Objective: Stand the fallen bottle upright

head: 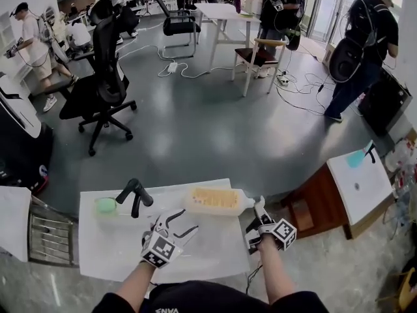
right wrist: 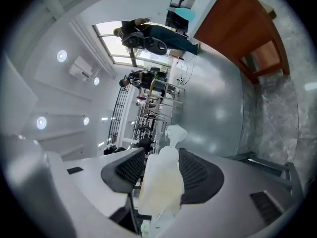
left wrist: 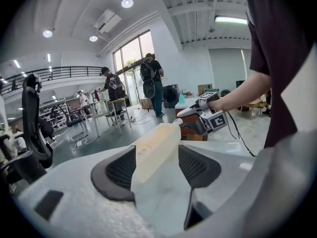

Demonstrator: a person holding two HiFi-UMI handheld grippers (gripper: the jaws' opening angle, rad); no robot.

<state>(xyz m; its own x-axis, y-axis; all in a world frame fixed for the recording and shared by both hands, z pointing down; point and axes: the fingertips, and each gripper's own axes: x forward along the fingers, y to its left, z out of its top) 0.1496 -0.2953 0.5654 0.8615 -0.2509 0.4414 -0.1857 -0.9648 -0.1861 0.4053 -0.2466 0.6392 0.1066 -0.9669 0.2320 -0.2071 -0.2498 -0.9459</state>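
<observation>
A pale translucent bottle [head: 212,201] lies on its side on the white table [head: 111,243], its cap pointing right past the table's right edge. My left gripper [head: 182,222] sits just in front of the bottle's base end. In the left gripper view its jaws [left wrist: 156,165] stand open with the bottle [left wrist: 157,145] running away between them. My right gripper [head: 258,208] is at the cap end, rolled onto its side. The bottle's shoulder and neck [right wrist: 161,182] fill the gap between its jaws [right wrist: 161,170]. The pads are close on both sides, but no squeeze shows.
A green object [head: 105,205] and a black handled tool [head: 135,194] lie on the table's left part. A wooden cabinet with a white top [head: 355,181] stands to the right, a metal rack [head: 49,230] to the left. Office chairs and several people are further back.
</observation>
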